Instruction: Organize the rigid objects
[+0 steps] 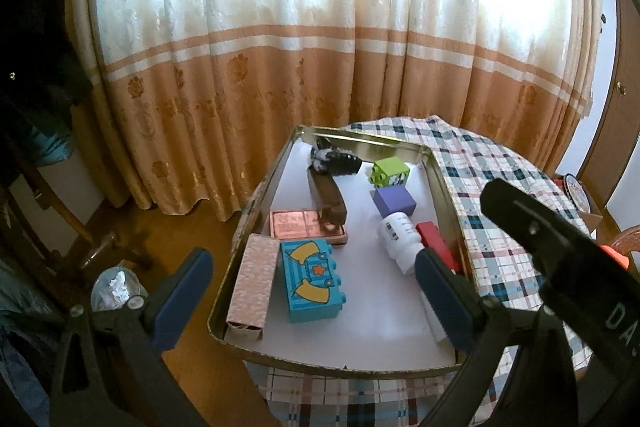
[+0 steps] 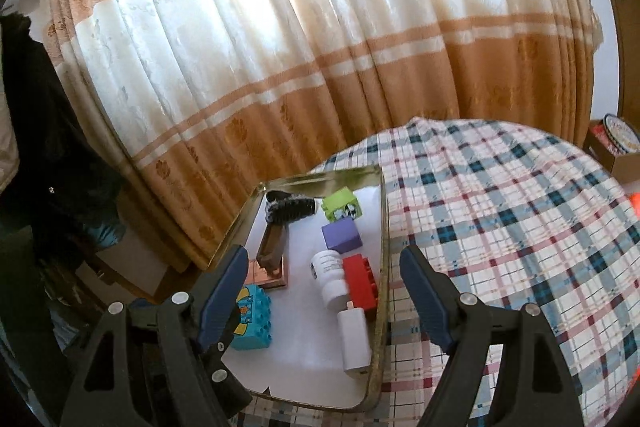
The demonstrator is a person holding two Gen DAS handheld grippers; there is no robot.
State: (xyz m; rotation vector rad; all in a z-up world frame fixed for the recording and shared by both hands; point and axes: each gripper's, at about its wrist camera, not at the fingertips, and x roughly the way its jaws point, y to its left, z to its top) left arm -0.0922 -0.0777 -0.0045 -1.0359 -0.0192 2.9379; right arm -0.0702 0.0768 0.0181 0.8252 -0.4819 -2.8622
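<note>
Tray [image 2: 382, 227] lies below the open right tool [image 2: 322, 267].

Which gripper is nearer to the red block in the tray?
Right, as far as the views show. The right gripper hangs open just above the red block. The left gripper, also open, sits further toward the blue block.

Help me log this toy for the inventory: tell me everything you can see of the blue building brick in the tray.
The blue building brick is a chunky turquoise block, plastic by its look, lying on its side on the white liner of the metal tray, near the front left. Its upturned face shows a printed red star between yellow curved shapes; round studs line one side. A pink patterned box lies close along its left, and a copper-coloured flat tin sits just behind it. No gripper touches it.
</note>
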